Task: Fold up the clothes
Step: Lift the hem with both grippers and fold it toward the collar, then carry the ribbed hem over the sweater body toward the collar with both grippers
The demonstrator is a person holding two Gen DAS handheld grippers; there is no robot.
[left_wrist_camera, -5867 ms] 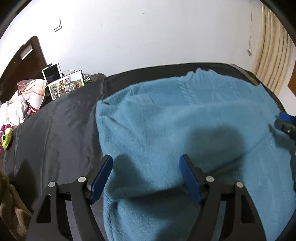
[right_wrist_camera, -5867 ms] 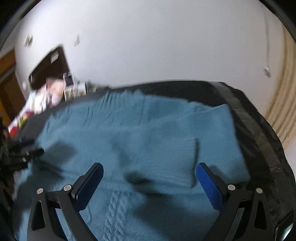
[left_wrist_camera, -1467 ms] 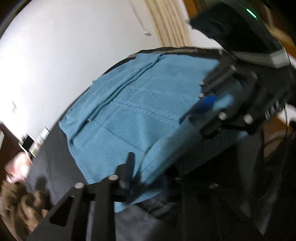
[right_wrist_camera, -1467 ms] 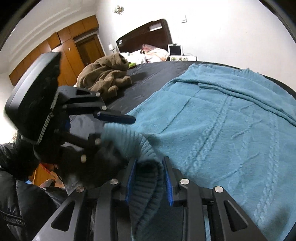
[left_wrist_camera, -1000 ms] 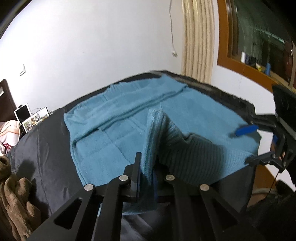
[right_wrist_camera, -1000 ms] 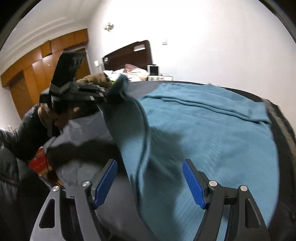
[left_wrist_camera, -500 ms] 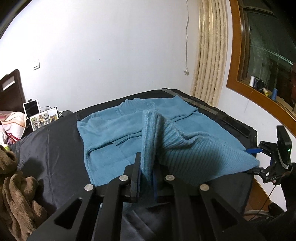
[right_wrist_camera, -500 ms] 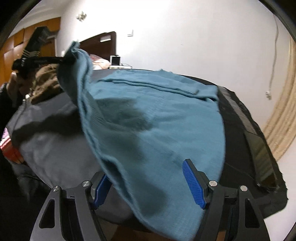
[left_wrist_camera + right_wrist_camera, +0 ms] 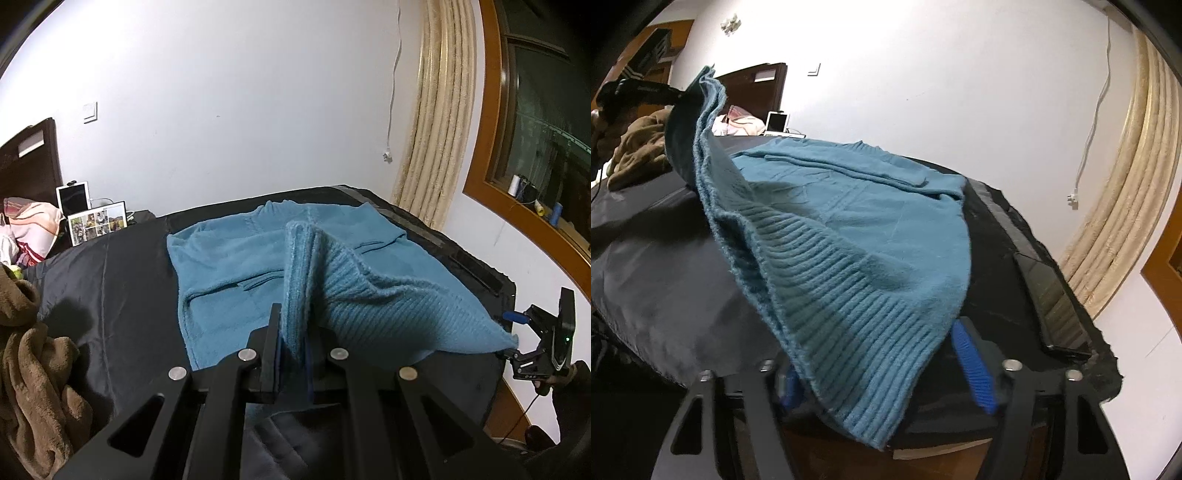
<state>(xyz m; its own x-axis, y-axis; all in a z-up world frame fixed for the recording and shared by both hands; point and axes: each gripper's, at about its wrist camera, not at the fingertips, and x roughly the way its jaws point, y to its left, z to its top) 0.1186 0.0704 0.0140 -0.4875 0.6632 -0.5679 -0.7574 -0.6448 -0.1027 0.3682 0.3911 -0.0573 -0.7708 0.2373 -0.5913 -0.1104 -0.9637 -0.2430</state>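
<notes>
The left gripper (image 9: 291, 354) stays clamped on the raised hem corner of the blue sweater (image 9: 236, 266) at lower centre. The right gripper (image 9: 882, 373), wide a second ago, is closing around the opposite hem corner at lower frame; the fold-over is imminent.

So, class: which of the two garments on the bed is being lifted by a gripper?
The blue sweater; its ribbed hem is pinched in the left gripper, while the brown garment lies bunched, untouched.

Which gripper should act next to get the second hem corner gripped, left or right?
Right. The right gripper already straddles the blue sweater hem, jaws closing but pads not yet pressing. The left gripper is already clamped on the other corner.
</notes>
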